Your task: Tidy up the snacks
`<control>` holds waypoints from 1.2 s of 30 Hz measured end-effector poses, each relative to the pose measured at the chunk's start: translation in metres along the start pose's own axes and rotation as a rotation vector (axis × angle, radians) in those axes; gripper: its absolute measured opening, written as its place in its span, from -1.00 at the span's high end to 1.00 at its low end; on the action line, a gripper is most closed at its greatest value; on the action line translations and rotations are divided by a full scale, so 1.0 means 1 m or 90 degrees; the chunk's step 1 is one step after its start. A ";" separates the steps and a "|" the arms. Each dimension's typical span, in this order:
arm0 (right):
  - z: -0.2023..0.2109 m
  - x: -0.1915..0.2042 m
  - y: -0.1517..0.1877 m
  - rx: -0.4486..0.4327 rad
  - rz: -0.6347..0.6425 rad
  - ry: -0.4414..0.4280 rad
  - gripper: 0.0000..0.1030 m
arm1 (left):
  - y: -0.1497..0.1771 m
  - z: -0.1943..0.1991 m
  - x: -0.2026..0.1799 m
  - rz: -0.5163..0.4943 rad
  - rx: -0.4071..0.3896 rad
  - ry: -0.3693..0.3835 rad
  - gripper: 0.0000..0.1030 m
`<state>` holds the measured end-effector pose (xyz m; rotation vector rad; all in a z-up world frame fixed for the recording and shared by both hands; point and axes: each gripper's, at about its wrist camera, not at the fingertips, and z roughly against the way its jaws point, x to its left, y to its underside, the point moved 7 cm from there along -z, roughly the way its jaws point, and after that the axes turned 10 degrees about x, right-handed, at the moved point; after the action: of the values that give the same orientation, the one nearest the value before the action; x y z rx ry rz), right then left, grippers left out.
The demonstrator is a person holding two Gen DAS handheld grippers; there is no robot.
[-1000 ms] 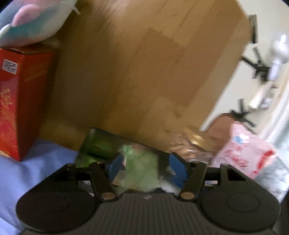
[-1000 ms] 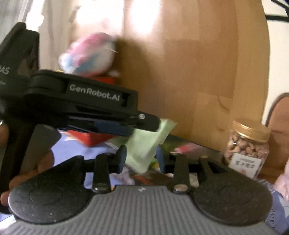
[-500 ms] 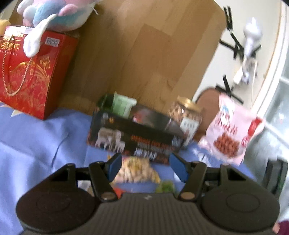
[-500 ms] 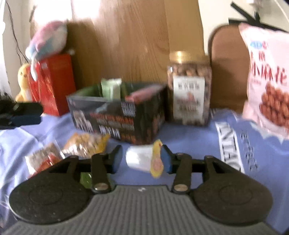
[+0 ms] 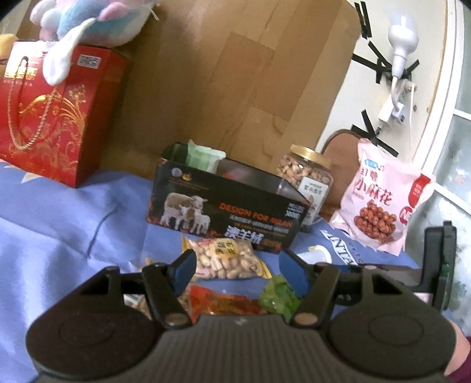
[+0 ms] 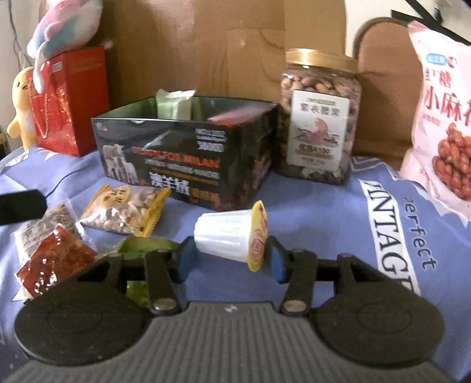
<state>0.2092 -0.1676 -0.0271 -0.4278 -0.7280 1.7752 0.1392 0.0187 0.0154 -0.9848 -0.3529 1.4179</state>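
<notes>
A black open box (image 5: 229,203) (image 6: 188,165) stands on the blue cloth with a pale green packet (image 5: 203,156) (image 6: 173,103) sticking out of it. In front lie a yellow peanut packet (image 5: 226,259) (image 6: 126,212), a red packet (image 5: 223,303) (image 6: 53,259), a green packet (image 5: 279,297) (image 6: 141,247) and a white jelly cup (image 6: 232,235) on its side. My left gripper (image 5: 238,271) is open and empty above the packets. My right gripper (image 6: 229,259) is open, its blue pads either side of the jelly cup.
A nut jar (image 5: 306,176) (image 6: 321,117) stands right of the box. A pink snack bag (image 5: 382,203) (image 6: 441,112) leans at the right. A red gift bag (image 5: 56,117) (image 6: 67,100) with a plush toy (image 5: 94,20) stands at the left, a wooden board behind.
My left gripper has let go of the pale green packet, which now stands in the box, and pulled back. My right gripper moved down to the jelly cup.
</notes>
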 end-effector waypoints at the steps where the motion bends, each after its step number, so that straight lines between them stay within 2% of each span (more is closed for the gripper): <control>1: 0.002 0.000 0.000 -0.008 -0.002 -0.002 0.01 | -0.001 0.001 0.001 0.001 -0.003 -0.006 -0.27; 3: 0.011 -0.001 -0.001 -0.038 -0.022 -0.026 0.05 | -0.002 0.002 0.005 0.008 -0.007 -0.017 -0.32; 6: 0.024 0.005 0.002 -0.068 -0.040 -0.090 0.06 | -0.003 0.001 0.010 0.022 -0.002 -0.024 -0.32; 10: 0.036 0.035 0.005 -0.088 0.018 -0.130 0.07 | -0.003 -0.001 0.016 0.040 0.005 -0.020 -0.32; 13: 0.039 0.060 0.009 -0.081 0.069 -0.159 0.07 | -0.003 -0.002 0.019 0.050 0.009 -0.019 -0.36; 17: 0.041 0.088 0.016 -0.075 0.152 -0.166 0.10 | -0.001 -0.005 0.021 0.059 0.023 -0.015 -0.38; 21: 0.041 0.102 0.020 -0.067 0.204 -0.170 0.04 | 0.000 -0.009 0.028 0.086 0.042 -0.004 -0.38; 28: 0.040 0.099 0.021 -0.064 0.194 -0.171 0.01 | 0.000 -0.011 0.039 0.137 0.054 0.045 -0.38; 31: 0.040 0.097 0.022 -0.066 0.188 -0.169 -0.09 | 0.001 -0.012 0.028 0.114 0.058 0.074 -0.38; 32: 0.041 0.097 0.022 -0.067 0.187 -0.168 -0.16 | 0.001 -0.013 0.023 0.100 0.059 0.073 -0.38; 36: 0.039 0.097 0.022 -0.057 0.182 -0.166 -0.16 | 0.005 -0.016 0.011 0.053 0.064 0.053 -0.47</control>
<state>0.1386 -0.0909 -0.0063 -0.3788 -0.9702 2.0980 0.1498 0.0220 -0.0014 -0.9825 -0.1803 1.4506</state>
